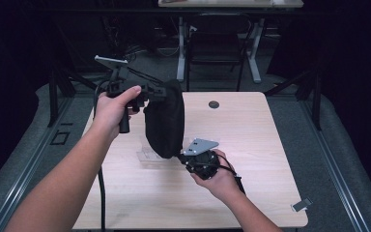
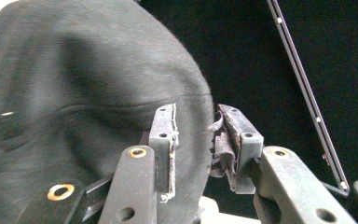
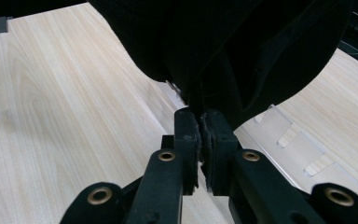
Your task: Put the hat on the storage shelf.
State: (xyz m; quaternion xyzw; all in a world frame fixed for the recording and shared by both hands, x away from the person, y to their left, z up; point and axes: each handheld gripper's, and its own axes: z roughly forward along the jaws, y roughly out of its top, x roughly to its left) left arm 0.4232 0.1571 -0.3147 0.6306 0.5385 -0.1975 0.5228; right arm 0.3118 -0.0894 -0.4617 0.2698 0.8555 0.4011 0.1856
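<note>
Table: pale wood, and all the action sits over its left-centre. A small dark round cap is set into the top near the far edge, well clear of everything.

Cloth: a black fabric piece, up in the air above the table, hanging between the two grippers. Top edge is high by the left gripper, bottom edge down low by the right one. In the left gripper view the cloth bulges big and dark across the left side; in the right gripper view the cloth drapes down from the top.

Clear holder: a see-through plastic piece lying flat on the table, right under the hanging cloth. In the right gripper view the holder shows slots cut in it, just beyond the jaws.

Left gripper: held high at the far left, hand wrapped round the grip. Up close, the left gripper has its jaws parted, with the cloth's edge running down between them. Whether the pads actually press the fabric, I can't tell.

Right gripper: low, near the table's middle. Up close, the right gripper has its jaws squeezed together, pinching the cloth's bottom edge at the tips.

Grey tag: small, lying alone at the near right corner.
</note>
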